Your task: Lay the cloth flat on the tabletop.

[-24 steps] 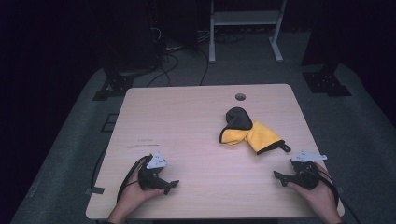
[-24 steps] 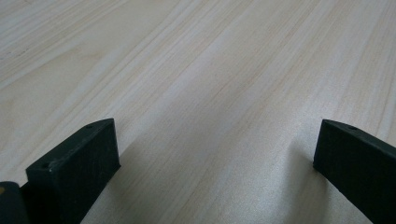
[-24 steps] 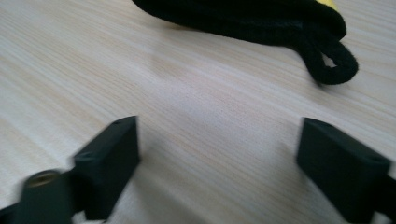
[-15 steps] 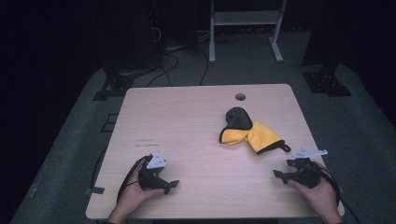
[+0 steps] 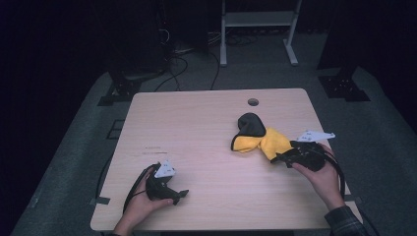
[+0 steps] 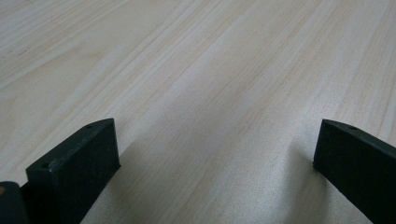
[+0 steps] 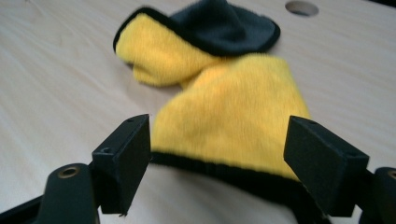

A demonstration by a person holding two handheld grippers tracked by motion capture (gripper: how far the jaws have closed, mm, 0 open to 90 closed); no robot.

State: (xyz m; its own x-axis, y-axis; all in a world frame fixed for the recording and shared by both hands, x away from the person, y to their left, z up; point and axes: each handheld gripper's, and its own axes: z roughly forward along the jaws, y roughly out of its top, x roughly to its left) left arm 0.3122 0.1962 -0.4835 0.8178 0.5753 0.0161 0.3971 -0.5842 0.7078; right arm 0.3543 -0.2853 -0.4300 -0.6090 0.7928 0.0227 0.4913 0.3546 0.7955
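A crumpled cloth [image 5: 268,141], yellow with a dark grey side and black trim, lies right of the middle of the wooden table [image 5: 196,123]. My right gripper [image 5: 278,158] is at the cloth's near right corner and stands open. In the right gripper view the cloth [image 7: 233,102] has its black-trimmed edge between the two jaws of the right gripper [image 7: 217,149], and neither pad presses on it. My left gripper [image 5: 181,195] rests near the front left edge, held by a hand. The left gripper [image 6: 215,154] has its jaws wide apart over bare wood.
A round cable hole [image 5: 253,102] sits in the table's far edge, also seen as the hole [image 7: 301,7] behind the cloth. Beyond the table, a white frame's legs [image 5: 290,44], cables [image 5: 187,54] and black stand bases [image 5: 344,86] lie on the grey floor.
My right gripper has moved away from the front right edge, up and left to the cloth's near corner. The left gripper has stayed where it was.
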